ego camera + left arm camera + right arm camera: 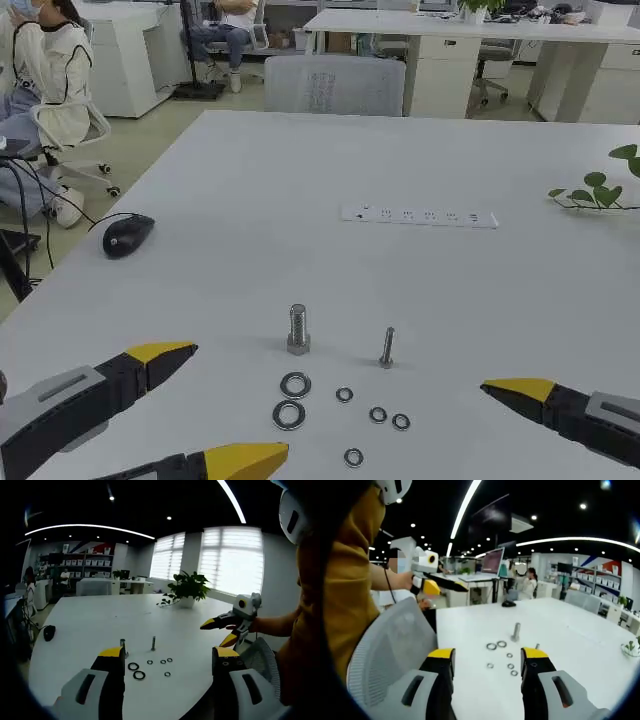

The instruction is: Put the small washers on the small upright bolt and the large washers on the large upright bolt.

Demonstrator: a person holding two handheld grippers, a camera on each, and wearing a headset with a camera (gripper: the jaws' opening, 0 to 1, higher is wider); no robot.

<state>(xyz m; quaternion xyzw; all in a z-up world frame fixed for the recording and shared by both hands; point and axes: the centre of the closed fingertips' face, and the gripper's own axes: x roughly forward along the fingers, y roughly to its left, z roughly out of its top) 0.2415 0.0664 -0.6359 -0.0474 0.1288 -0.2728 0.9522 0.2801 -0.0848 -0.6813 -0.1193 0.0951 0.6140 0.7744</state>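
Observation:
The large upright bolt (298,330) and the small upright bolt (387,347) stand on the white table (300,200). In front of them lie two large washers (295,384) (289,414) and several small washers (377,414), flat and loose. My left gripper (240,400) hovers open at the lower left, close to the large washers. One yellow-tipped jaw of my right gripper (520,392) shows at the lower right. The left gripper view has its own jaws (169,652) wide apart, with the bolts (122,646) (153,642) beyond. The right gripper (488,653) is open, facing the bolts (515,631) and washers (491,646).
A black mouse (128,235) with its cable lies at the left, and a white power strip (418,216) sits beyond the bolts. Plant leaves (600,190) reach in at the right edge. A grey chair (335,85) stands at the far side; people sit at the back left.

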